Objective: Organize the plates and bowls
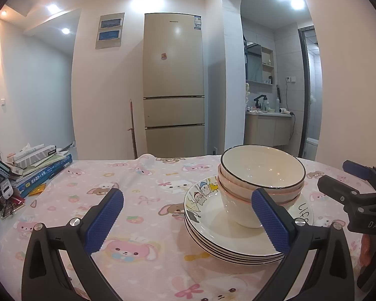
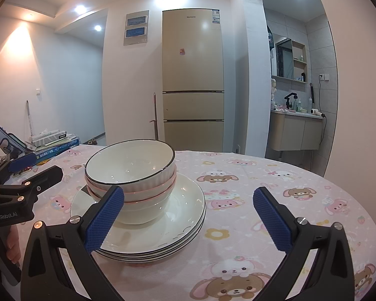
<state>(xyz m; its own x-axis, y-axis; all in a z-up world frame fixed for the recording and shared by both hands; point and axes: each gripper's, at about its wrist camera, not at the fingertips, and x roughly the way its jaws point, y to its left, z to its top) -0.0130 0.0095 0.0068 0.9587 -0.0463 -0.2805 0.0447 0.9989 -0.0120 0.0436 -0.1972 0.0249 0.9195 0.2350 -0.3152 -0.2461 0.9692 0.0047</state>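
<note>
A stack of several white bowls (image 1: 260,175) (image 2: 130,168) sits on a stack of white black-rimmed plates (image 1: 213,233) (image 2: 170,228); the top plate carries cartoon prints. My left gripper (image 1: 188,215) is open, the stack at its right finger, nothing between the pads. My right gripper (image 2: 188,215) is open too, with the stack behind its left finger. Each gripper shows at the edge of the other's view: the right gripper (image 1: 338,180) at far right, the left gripper (image 2: 37,173) at far left. Neither touches the crockery.
A round table (image 2: 263,200) wears a pink cartoon-animal cloth. Books, a tissue box and clutter (image 1: 32,168) pile at its left edge. Behind stand a beige fridge (image 1: 174,85), a broom handle (image 1: 132,128) and a bathroom vanity (image 1: 268,125). A hand (image 2: 12,245) holds the left gripper.
</note>
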